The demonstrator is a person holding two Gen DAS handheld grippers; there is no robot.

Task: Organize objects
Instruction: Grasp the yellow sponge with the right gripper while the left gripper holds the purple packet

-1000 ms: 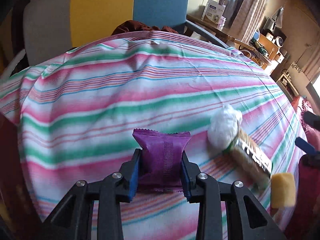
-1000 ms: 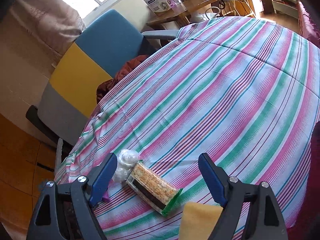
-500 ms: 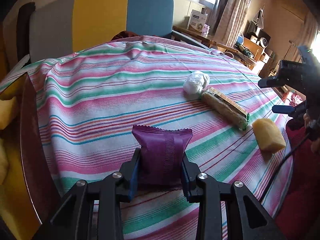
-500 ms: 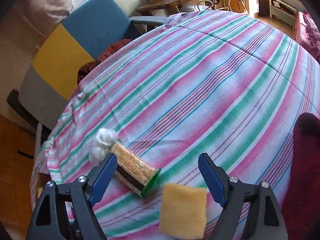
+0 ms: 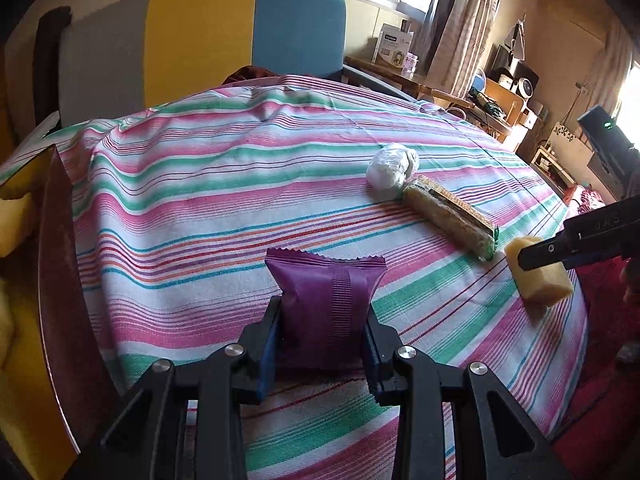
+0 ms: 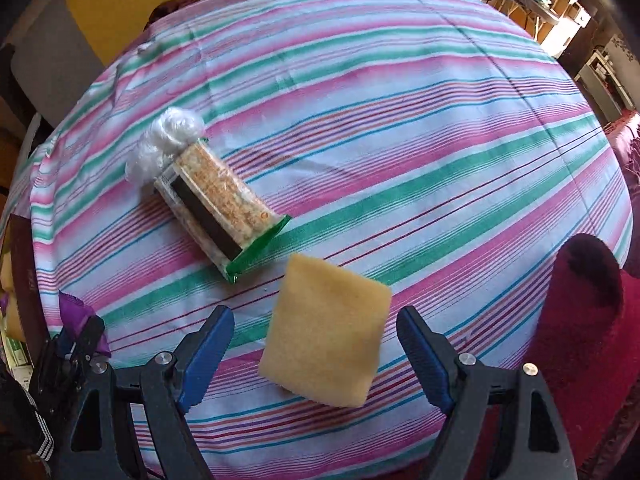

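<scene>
Since a moment ago my right gripper has dropped toward the near edge of the striped tablecloth, so the yellow sponge now sits squarely between its spread blue fingers, neither pad touching it yet. My left gripper has pulled back a little with its load and now sees the right one arriving over the sponge. The left fingers are clenched on the purple snack packet, pinching it at both sides so it stands upright and clear of the cloth; I hold it that way, I think, to carry it to wherever the things are being gathered. Just beyond the sponge, toward the middle of the cloth, lies the long cracker pack, its green end pointing at the sponge but not touching it. At its far end a crumpled white plastic bag presses against it. Past the far edge stands a grey, yellow and blue chair. My guess is the right fingers close on the sponge next.
</scene>
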